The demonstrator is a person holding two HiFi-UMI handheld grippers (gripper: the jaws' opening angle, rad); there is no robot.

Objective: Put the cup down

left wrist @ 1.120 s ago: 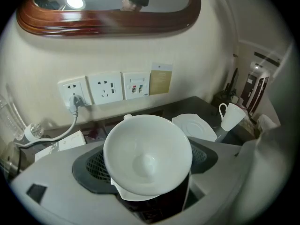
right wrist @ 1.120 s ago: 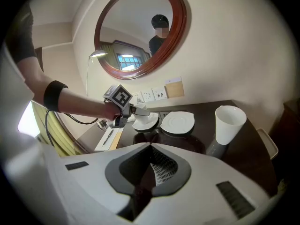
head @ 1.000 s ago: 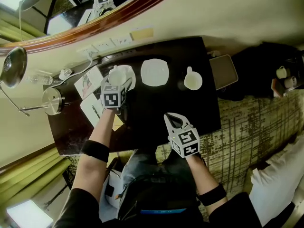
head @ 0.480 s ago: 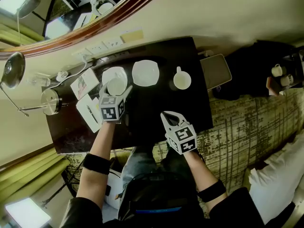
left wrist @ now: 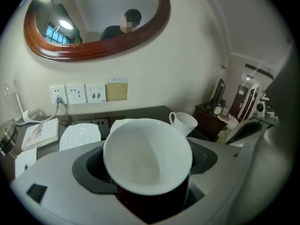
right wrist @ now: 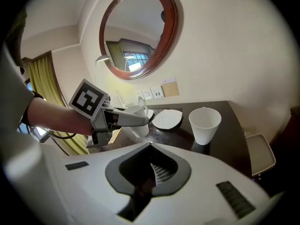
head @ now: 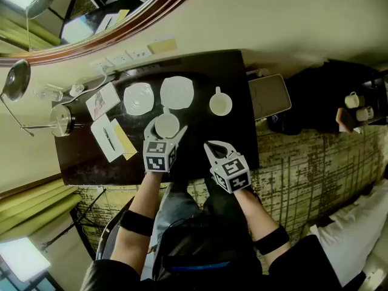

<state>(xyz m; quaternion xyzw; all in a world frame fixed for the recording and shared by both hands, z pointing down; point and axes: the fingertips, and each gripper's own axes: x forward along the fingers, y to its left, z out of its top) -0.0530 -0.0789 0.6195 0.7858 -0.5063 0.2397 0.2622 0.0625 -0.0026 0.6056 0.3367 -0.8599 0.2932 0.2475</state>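
Observation:
A white cup (head: 166,125) sits between the jaws of my left gripper (head: 165,130), which is shut on it and holds it above the dark table (head: 200,71), in front of two empty white saucers (head: 138,98) (head: 177,93). In the left gripper view the cup (left wrist: 147,158) fills the middle, mouth up and tilted toward the camera. A second white cup (head: 220,104) stands upright on the table to the right. My right gripper (head: 213,148) is shut and empty near the table's front edge. From the right gripper view I see the left gripper (right wrist: 133,119) with its cup (right wrist: 138,129).
At the table's left are a metal kettle (head: 60,120), a lamp (head: 15,80), a leaflet (head: 102,100) and a notepad with pen (head: 108,139). Wall sockets (head: 121,58) and an oval mirror (right wrist: 136,32) lie behind. A grey tray (head: 269,96) sits off the right end.
My left gripper has carried the cup off the left saucer, toward the front and right of the table. The right gripper has shifted slightly left and stays shut.

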